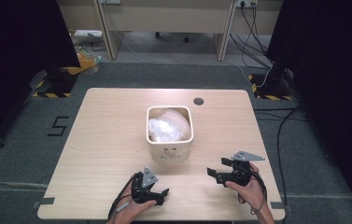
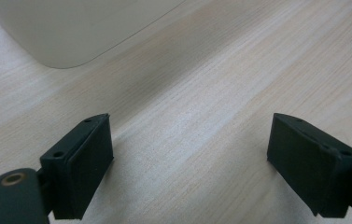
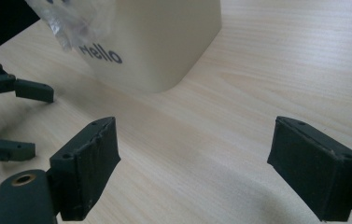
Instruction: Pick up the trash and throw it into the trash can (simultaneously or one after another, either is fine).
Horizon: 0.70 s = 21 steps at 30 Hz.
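A cream square bin (image 1: 169, 149) stands at the middle of the wooden table (image 1: 103, 140), with a crumpled clear plastic bag (image 1: 166, 128) inside it. My left gripper (image 1: 163, 196) rests low near the front edge, left of the bin's front, open with only bare wood between its jaws (image 2: 190, 123); the bin's corner (image 2: 71, 28) lies ahead. My right gripper (image 1: 215, 166) hovers to the front right of the bin, open and empty (image 3: 194, 126). The right gripper view has the bin (image 3: 164, 42) with its "Hello" print, the bag's edge (image 3: 66, 23) and the left gripper's fingers (image 3: 31, 91).
A round cable grommet (image 1: 198, 101) sits in the table behind the bin. Beyond the table, the grey floor carries cables (image 1: 281, 126), a taped "5" mark (image 1: 58, 126) and black curtains at both sides.
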{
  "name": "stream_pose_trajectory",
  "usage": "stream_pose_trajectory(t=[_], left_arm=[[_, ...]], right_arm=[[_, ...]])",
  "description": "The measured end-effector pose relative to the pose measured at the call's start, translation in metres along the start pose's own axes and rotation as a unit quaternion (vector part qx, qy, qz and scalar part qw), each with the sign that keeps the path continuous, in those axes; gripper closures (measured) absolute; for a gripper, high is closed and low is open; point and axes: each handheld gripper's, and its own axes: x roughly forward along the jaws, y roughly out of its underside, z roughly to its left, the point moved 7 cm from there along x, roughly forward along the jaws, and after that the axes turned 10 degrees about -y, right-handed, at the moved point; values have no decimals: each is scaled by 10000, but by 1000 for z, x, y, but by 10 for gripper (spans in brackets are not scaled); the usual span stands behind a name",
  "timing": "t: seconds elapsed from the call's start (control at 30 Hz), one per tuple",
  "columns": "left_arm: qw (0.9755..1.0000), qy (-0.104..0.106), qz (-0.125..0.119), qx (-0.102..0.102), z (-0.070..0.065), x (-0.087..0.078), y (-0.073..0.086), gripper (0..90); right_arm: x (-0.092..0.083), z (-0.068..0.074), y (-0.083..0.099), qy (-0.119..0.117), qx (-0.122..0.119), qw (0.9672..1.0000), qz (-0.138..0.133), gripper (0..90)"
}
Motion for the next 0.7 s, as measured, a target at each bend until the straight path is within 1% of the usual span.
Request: stream_pose_trajectory(t=[0.1,0.2,0.4,0.57,0.7], left_arm=[[10000,2,0,0,0,0,0,134],[10000,3,0,-2,0,0,0,134],[10000,2,1,0,0,0,0,134],[10000,1,-1,-3,0,0,0,134],[10000,1,0,0,0,0,0,134]], right_arm=[[2,3,6,-19,-25,9999,98,156],[2,4,9,-21,-44,9999,112,156],[1,0,17,159,-104,9996,213,156],[2,0,26,197,-128,9992,321,156],[1,0,30,286,-221,9986,394,156]])
